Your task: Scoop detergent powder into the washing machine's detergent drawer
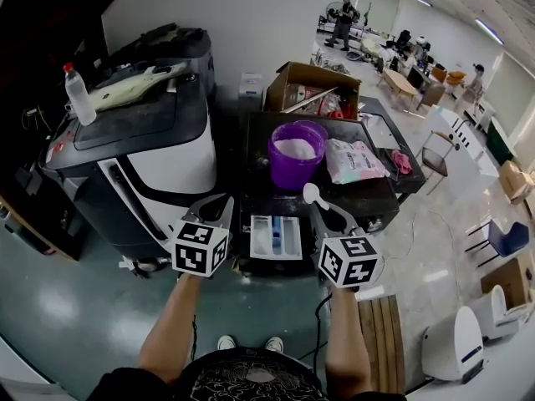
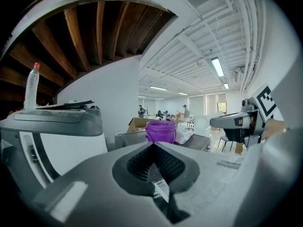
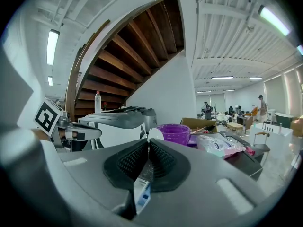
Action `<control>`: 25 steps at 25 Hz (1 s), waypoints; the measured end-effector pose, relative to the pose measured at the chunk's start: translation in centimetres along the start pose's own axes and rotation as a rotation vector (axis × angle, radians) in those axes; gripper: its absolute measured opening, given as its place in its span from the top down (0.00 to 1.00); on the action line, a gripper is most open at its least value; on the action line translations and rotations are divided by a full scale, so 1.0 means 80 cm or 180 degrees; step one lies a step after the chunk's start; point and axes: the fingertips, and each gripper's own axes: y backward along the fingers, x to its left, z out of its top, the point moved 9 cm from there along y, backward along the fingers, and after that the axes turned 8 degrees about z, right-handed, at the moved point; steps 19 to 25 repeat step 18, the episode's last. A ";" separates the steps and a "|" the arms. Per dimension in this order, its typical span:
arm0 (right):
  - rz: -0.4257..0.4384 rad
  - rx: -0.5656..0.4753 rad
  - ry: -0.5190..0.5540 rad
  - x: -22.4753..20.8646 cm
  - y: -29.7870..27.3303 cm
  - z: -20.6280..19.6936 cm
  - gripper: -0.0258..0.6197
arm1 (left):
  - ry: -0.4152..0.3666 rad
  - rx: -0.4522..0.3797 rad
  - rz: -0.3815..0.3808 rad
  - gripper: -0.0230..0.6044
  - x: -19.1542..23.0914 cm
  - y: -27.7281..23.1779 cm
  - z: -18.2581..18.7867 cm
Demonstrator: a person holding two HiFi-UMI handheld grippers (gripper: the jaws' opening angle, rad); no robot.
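Holding a scoop (image 1: 313, 194) beside the pulled-out drawer (image 1: 276, 236), with a tub (image 1: 297, 167) of powder (image 1: 295, 147) behind.
The washing machine (image 1: 255, 161) carries the purple tub, and its drawer is judged ready for filling. The right gripper (image 1: 322, 211) is clamped on the white scoop; the left gripper (image 1: 219, 207) is closed on nothing. Jaw closure is confirmed only by the gripper views, the layout only from the head view.

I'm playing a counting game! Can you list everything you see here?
Tub: 1, purple, white powder inside, on the washing machine.
Washing machine: 1, black, centre.
Detergent drawer: 1, white and blue, open, between the claws.
Detergent bag: 1, white-pink, right of tub.
Cloth: 1, pink, right of bag.
Cardboard box: 1, brown, behind tub.
Bottle: 1, clear, red cap, far left.
Scoop: 1, white, in right claw.
Left claw: grey, shut, empty.
Right claw: grey, shut on scoop.
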 end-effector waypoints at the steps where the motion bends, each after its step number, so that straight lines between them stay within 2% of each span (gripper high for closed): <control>1: 0.0000 0.0000 -0.0005 0.000 0.000 0.000 0.91 | 0.0004 -0.0001 0.0003 0.96 0.000 0.000 0.000; 25: 0.0026 0.0003 -0.0063 0.000 0.007 -0.007 0.91 | -0.0013 0.0032 -0.0047 0.96 -0.012 -0.001 -0.004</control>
